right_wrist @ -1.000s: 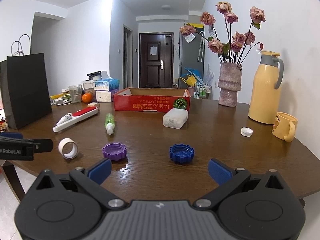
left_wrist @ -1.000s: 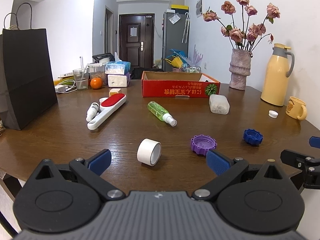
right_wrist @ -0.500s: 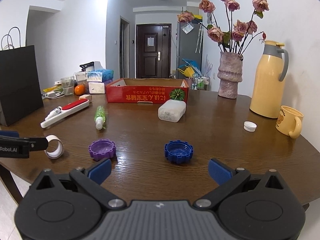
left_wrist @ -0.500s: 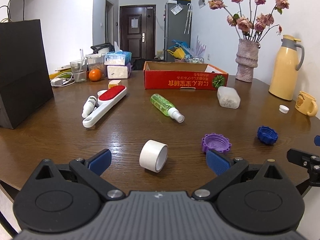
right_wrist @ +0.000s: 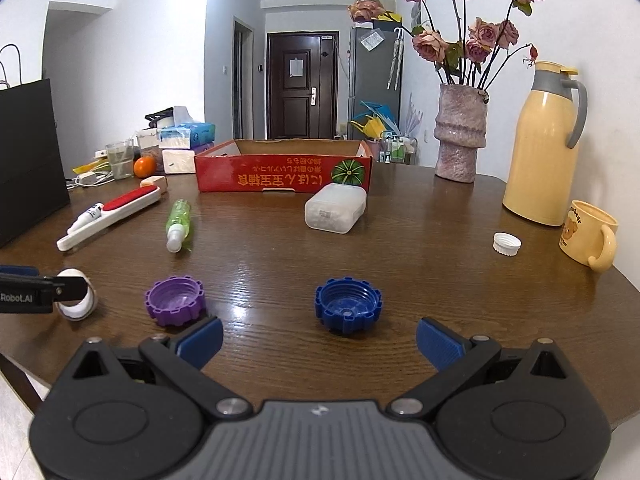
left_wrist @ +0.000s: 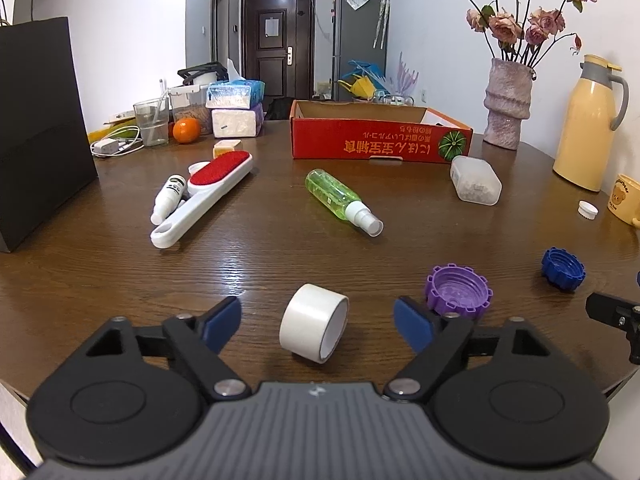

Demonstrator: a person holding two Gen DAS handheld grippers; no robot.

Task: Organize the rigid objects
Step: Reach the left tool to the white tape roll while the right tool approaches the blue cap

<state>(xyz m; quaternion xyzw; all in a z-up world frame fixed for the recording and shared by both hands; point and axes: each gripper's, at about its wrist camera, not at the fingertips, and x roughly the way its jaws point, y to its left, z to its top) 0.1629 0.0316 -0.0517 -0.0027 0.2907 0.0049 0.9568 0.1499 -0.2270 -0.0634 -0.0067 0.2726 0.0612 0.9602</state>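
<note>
A white tape roll (left_wrist: pixel 314 328) lies on its side on the wooden table (left_wrist: pixel 260 264), between the blue pads of my left gripper (left_wrist: pixel 318 322). The jaws are closing, with gaps left on both sides of the roll. Just right of it sits a purple cap (left_wrist: pixel 458 290). A blue cap (right_wrist: pixel 347 306) rests in front of my right gripper (right_wrist: pixel 318 338), whose jaws stand wide and hold nothing. The purple cap (right_wrist: pixel 174 300) and tape roll (right_wrist: pixel 78 304) show at the left of the right wrist view. A red cardboard box (left_wrist: pixel 380 142) stands at the back.
A green spray bottle (left_wrist: pixel 342 200), a red-and-white lint brush (left_wrist: pixel 202 196), a small white bottle (left_wrist: pixel 168 198), a frosted plastic container (left_wrist: pixel 476 180) and a white cap (right_wrist: pixel 506 243) lie about. A black bag (left_wrist: pixel 40 128), vase (right_wrist: pixel 460 136), yellow thermos (right_wrist: pixel 542 144) and mug (right_wrist: pixel 588 236) line the edges.
Both grippers moved forward and lower over the table. The tape roll now lies between the left pads, which have drawn inward. The blue cap is closer to the right gripper.
</note>
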